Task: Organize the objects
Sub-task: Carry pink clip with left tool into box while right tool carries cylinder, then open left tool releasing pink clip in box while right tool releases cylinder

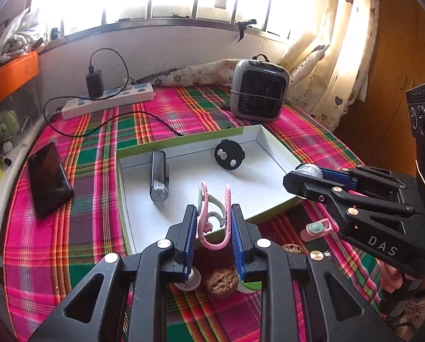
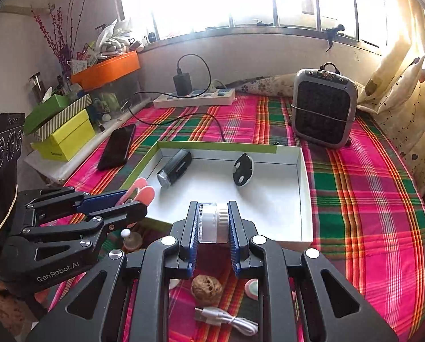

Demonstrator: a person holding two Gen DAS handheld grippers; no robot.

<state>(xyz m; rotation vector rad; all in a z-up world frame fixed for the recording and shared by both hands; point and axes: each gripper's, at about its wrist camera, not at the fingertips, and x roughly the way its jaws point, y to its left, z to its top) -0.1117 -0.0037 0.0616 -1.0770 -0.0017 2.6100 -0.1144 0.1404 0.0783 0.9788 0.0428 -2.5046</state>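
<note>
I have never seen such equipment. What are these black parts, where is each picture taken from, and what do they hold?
No robot is here: a person carries one hand-held gripper in each hand, each with a wide-angle camera looking along its two fingers.

The left camera's picture shows the left hand-held gripper shut on a pink clip. The right camera's picture shows the right hand-held gripper shut on a small white round object; what it is, I cannot tell.

Under them lies a plaid cloth with an open white box, which holds a dark cylinder and a black disc. Nearby lie a phone, a walnut and a white cable.
</note>
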